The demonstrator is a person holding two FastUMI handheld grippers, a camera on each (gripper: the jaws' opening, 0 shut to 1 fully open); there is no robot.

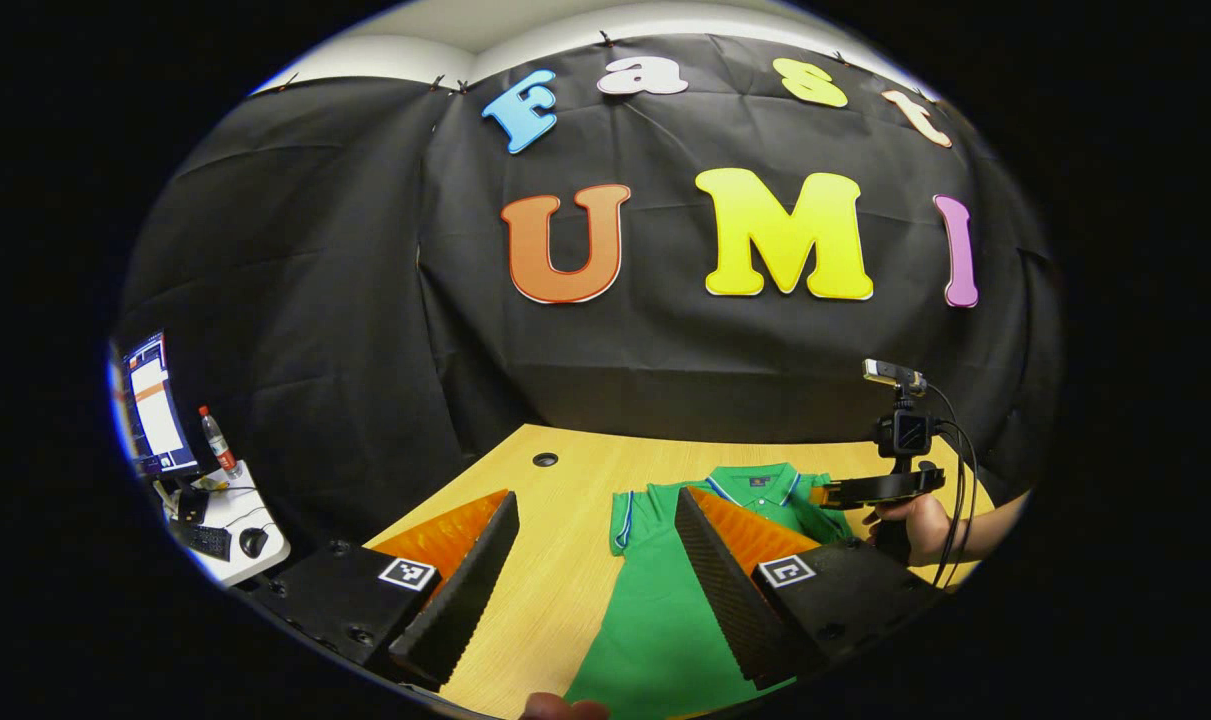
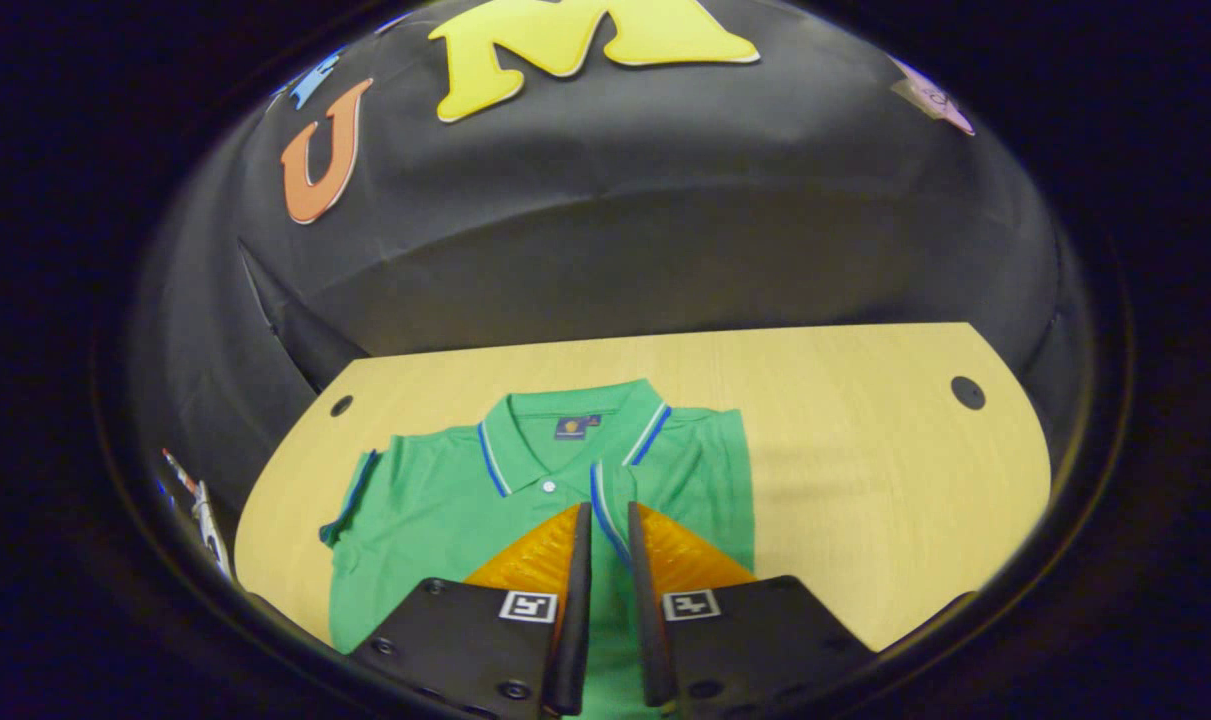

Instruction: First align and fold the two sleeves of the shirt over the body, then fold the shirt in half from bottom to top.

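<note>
Green shirt [image 2: 435, 500] lies flat under both claws: left claw [image 1: 595, 510] spread wide, right claw [image 2: 610, 520] pinching its folded sleeve [image 2: 605, 490]

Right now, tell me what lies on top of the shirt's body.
One sleeve is folded over the green shirt, pinched by the right gripper. The fingers cover the fabric beneath them.
</note>
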